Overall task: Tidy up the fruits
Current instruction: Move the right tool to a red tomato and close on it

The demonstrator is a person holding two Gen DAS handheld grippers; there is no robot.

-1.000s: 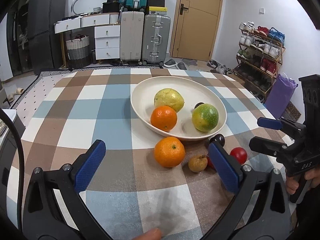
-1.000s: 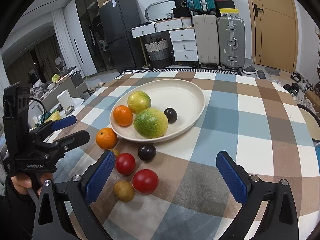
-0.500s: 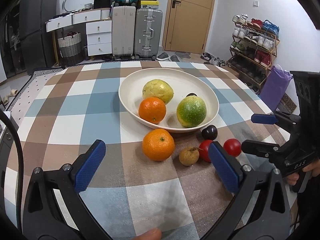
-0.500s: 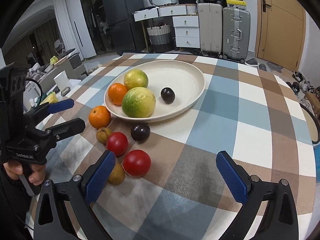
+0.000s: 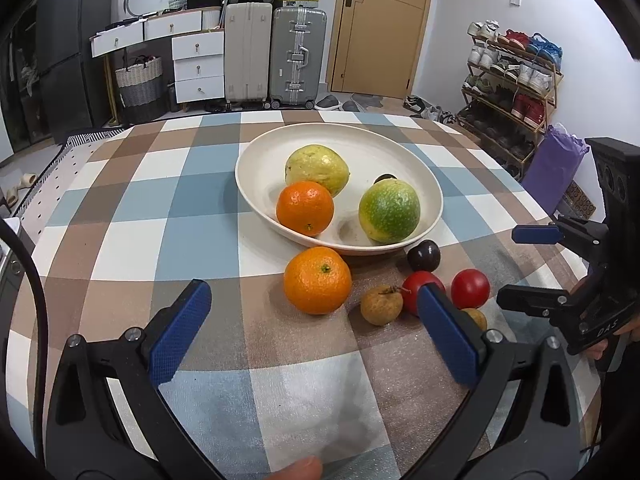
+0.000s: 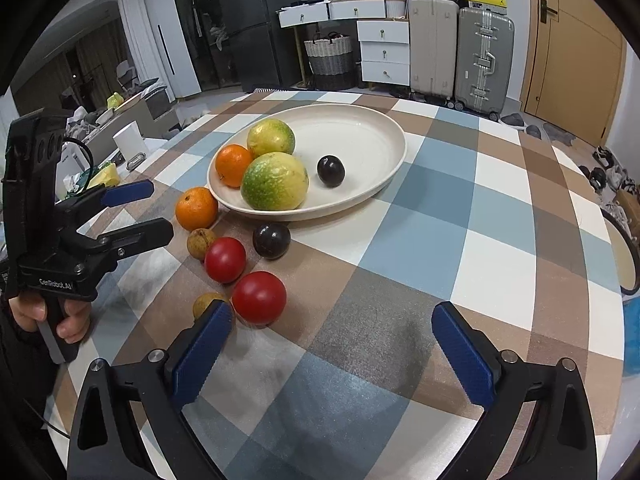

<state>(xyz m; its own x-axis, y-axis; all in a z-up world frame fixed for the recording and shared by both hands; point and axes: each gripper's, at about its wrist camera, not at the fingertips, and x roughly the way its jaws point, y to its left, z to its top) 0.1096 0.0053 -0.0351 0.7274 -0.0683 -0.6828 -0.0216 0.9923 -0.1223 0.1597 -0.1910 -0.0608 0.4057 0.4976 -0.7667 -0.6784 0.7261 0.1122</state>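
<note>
A white plate (image 5: 404, 156) (image 6: 372, 128) holds a yellow fruit (image 5: 317, 169), an orange (image 5: 305, 208), a green-yellow fruit (image 5: 389, 211) and a dark plum (image 6: 331, 171). On the cloth in front lie a loose orange (image 5: 317, 280) (image 6: 196, 208), a dark plum (image 5: 423, 255) (image 6: 271, 240), two red fruits (image 6: 225, 259) (image 6: 259, 298) and two small brown fruits (image 5: 381, 305) (image 6: 201, 243). My left gripper (image 5: 312, 336) (image 6: 136, 212) is open and empty, just short of the loose orange. My right gripper (image 6: 332, 348) (image 5: 536, 268) is open and empty, near the closest red fruit.
The round table has a checked cloth (image 5: 160, 208). Suitcases (image 5: 296, 56), drawers (image 5: 198, 64) and a shoe rack (image 5: 512, 80) stand beyond the table. A white cup (image 6: 129, 145) sits on a side surface at left.
Both grippers have moved forward toward the fruits on the cloth, which now appear closer. Both stay open. No fruit has moved.
</note>
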